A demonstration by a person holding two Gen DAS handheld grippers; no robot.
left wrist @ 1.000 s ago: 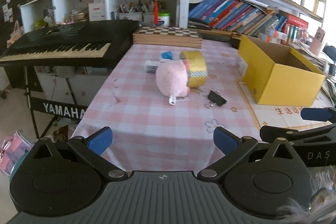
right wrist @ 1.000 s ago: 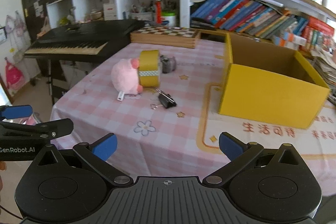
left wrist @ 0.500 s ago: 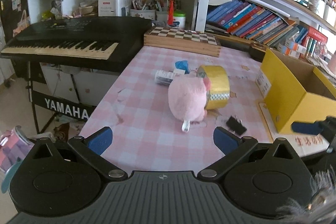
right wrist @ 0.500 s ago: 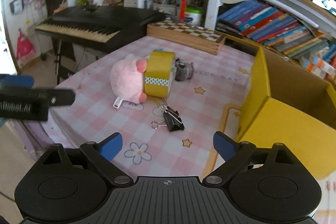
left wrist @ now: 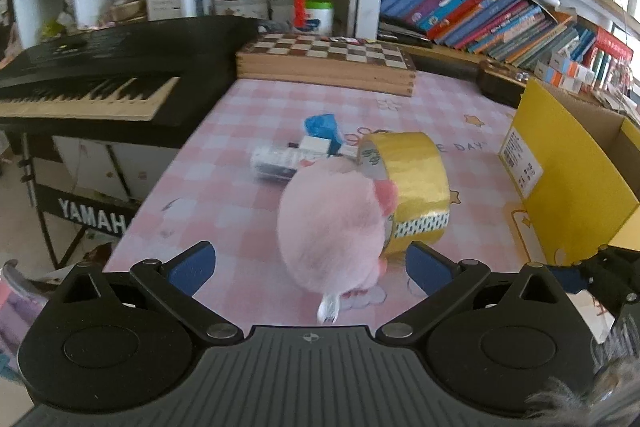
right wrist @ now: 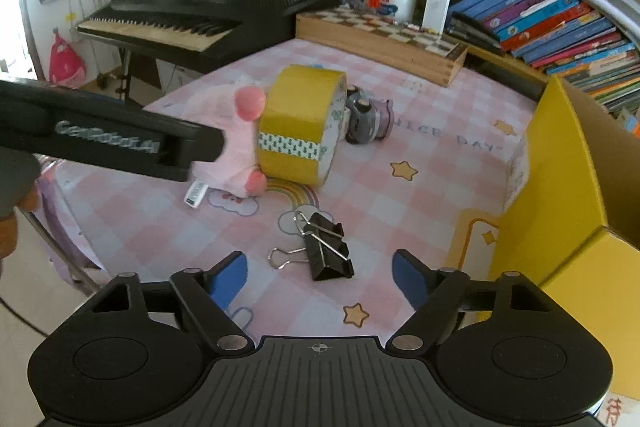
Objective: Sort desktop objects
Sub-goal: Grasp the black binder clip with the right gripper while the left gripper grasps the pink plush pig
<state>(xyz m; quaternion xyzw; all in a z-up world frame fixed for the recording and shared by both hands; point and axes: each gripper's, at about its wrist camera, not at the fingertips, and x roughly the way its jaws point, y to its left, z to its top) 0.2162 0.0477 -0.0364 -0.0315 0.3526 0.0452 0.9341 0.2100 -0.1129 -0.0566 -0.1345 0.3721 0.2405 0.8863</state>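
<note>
- The left gripper (left wrist: 307,263) has its blue-padded fingers (left wrist: 191,265) spread wide with nothing between them; they stand to either side of the near end of the pink plush toy (left wrist: 334,227), not visibly touching it.
- The right gripper (right wrist: 320,277) is likewise spread and holds nothing; the black binder clip (right wrist: 326,253) lies on the pink checked tablecloth (right wrist: 420,187) just ahead of its fingertips, roughly centred between them.
- Straight ahead of the left gripper, the plush toy lies on the cloth, its white tag (left wrist: 328,307) pointing back toward the tool.
- Just beyond the toy and slightly right, the yellow tape roll (left wrist: 408,187) stands on edge, pressed against the toy.
- Behind the roll sits a small grey-purple object (right wrist: 366,119); the blur hides what it is, and a blue item (left wrist: 322,127) lies by it.
- To the right of both tools stands the open yellow cardboard box (left wrist: 572,179).
- Farther ahead, a wooden chessboard (left wrist: 326,61) rests at the table's far edge.
- To the far left stands a black keyboard (left wrist: 100,83), with bookshelves (left wrist: 500,19) behind.
</note>
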